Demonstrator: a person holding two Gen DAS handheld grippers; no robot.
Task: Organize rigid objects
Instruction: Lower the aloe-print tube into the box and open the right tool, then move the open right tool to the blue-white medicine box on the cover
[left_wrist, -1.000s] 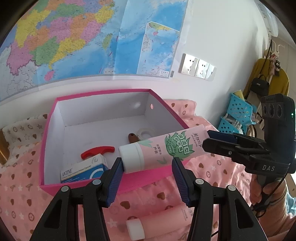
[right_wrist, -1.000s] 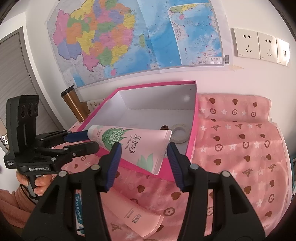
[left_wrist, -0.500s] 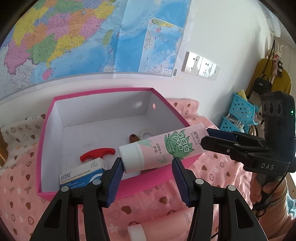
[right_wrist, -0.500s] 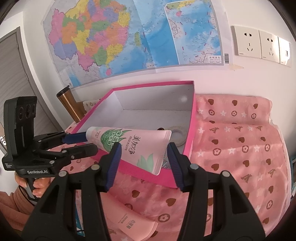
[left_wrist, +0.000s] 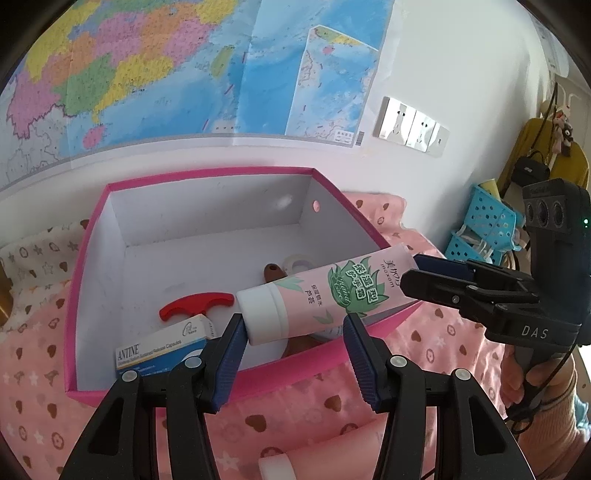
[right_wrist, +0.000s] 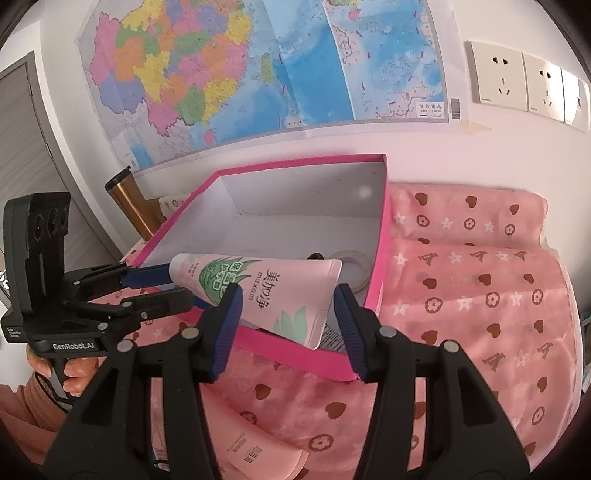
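The pink tube (right_wrist: 266, 291) over the box carries "maxam" beside Chinese characters that read 美加净, with green Chinese lettering on its aloe motif; the small white and blue carton (left_wrist: 162, 350) at 8 o'clock in the left wrist view reads "ANTINE", with finer print below too small to read; the right gripper's body (left_wrist: 532, 330) at 3 o'clock there is marked "DAS"; the left gripper's body (right_wrist: 74, 345) at 9 o'clock in the right wrist view reads "GenRobot.AI"; the wall map (right_wrist: 430, 107) bears a small Chinese legend box and a barcode, illegible.
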